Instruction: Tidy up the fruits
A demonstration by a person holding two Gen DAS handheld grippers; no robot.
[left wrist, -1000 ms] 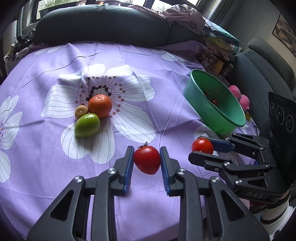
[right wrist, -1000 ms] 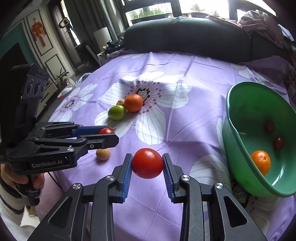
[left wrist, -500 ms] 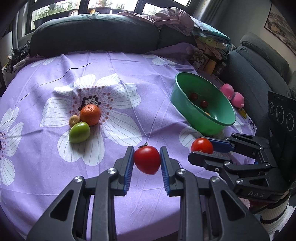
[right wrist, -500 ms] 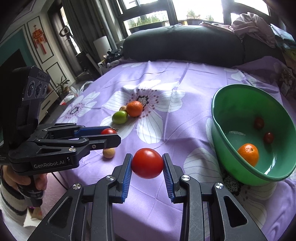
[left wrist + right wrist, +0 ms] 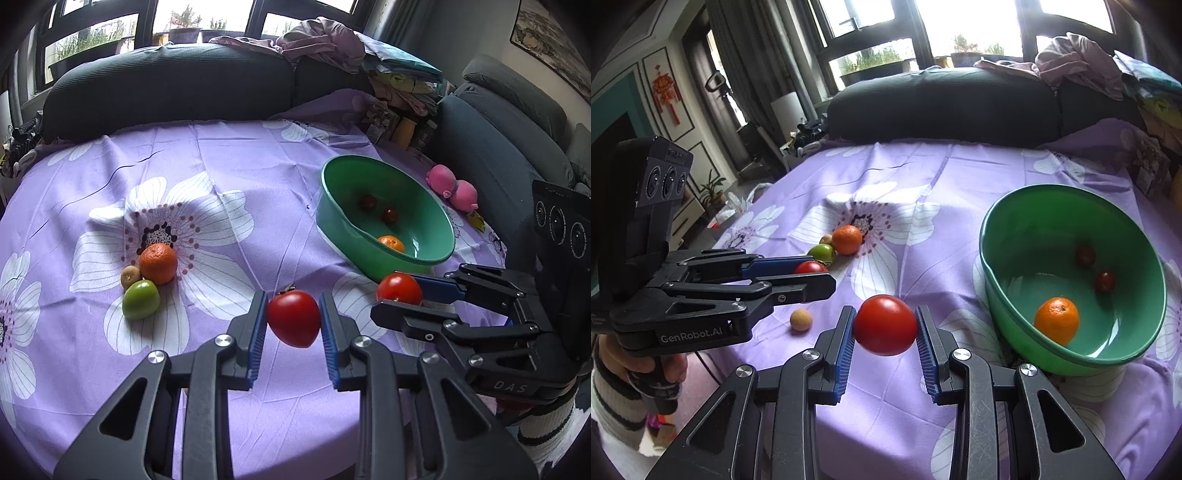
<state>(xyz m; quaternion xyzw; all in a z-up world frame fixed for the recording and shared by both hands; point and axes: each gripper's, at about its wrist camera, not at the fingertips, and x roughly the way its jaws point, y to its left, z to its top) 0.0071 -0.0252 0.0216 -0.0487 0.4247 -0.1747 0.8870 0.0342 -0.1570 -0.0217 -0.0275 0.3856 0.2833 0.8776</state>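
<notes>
My left gripper (image 5: pixel 293 323) is shut on a red tomato (image 5: pixel 293 322) with a stem, held above the purple cloth. My right gripper (image 5: pixel 885 325) is shut on a second red tomato (image 5: pixel 884 324), also seen in the left wrist view as a tomato (image 5: pixel 399 288) beside the bowl. The green bowl (image 5: pixel 332 218) (image 5: pixel 1004 295) holds an orange (image 5: pixel 1056 319) and two small dark red fruits (image 5: pixel 1085 255). On the cloth lie an orange (image 5: pixel 158 263), a green fruit (image 5: pixel 141 303) and a small brown fruit (image 5: pixel 130 276). A small tan round fruit (image 5: pixel 800 319) lies near the left gripper.
The table has a purple flowered cloth (image 5: pixel 229 192). A dark sofa (image 5: pixel 166 85) runs behind it, with piled clothes (image 5: pixel 325 44) at the back right. A pink toy (image 5: pixel 452 186) lies right of the bowl. A hand in a striped sleeve (image 5: pixel 613 391) holds the left gripper.
Both grippers have risen and drawn back from the table with their tomatoes still held. The bowl and the fruit cluster now look smaller and farther off.
</notes>
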